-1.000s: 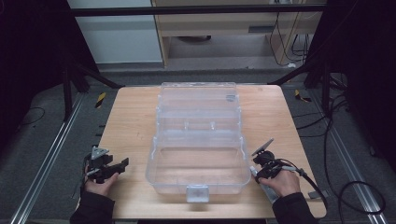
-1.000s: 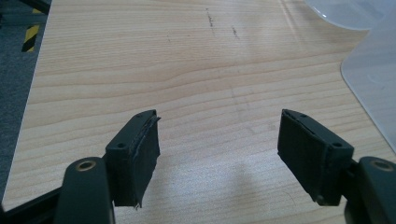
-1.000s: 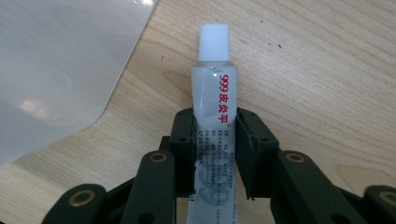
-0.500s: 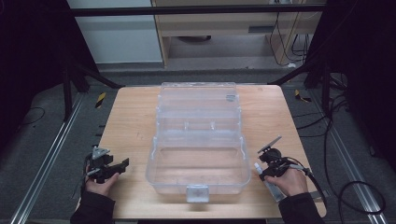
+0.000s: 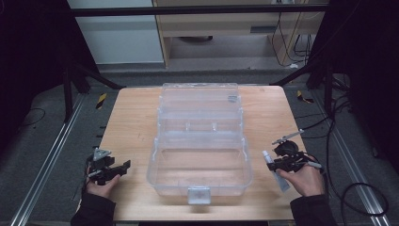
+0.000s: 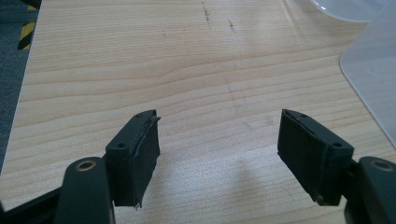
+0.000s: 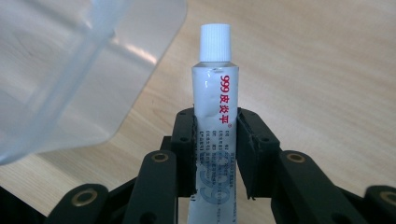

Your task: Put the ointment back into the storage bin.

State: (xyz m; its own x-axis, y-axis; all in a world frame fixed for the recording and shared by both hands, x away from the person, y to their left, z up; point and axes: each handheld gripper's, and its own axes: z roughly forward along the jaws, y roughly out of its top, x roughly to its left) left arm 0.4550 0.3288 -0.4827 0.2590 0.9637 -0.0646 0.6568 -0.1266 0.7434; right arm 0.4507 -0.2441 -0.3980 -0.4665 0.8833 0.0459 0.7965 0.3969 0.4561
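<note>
A clear plastic box [image 5: 155, 175] stands open in the middle of the wooden table [image 5: 131, 122], with its lid [image 5: 200, 100] laid back on the far side. My right gripper [image 5: 281, 163] is to the right of the box, shut on a white tube [image 5: 267, 157]. In the right gripper view the tube [image 7: 215, 88] has a white screw cap and red "999" print. It stands between the two jaws of the right gripper [image 7: 215, 154], beside the box's corner [image 7: 70, 74]. My left gripper [image 5: 115, 169] rests left of the box. Its jaws [image 6: 219, 154] stand wide open over bare wood.
The box has a grey latch [image 5: 197, 194] at its front edge. Its corner [image 6: 373, 70] lies just right of my left gripper. Dark floor, metal rails [image 5: 42, 174] and loose cables [image 5: 362, 197] surround the table. Bare wood lies on both sides of the box.
My right gripper has moved a little to the right, away from the box, with the tube still clamped in it. The left gripper has stayed in place.
</note>
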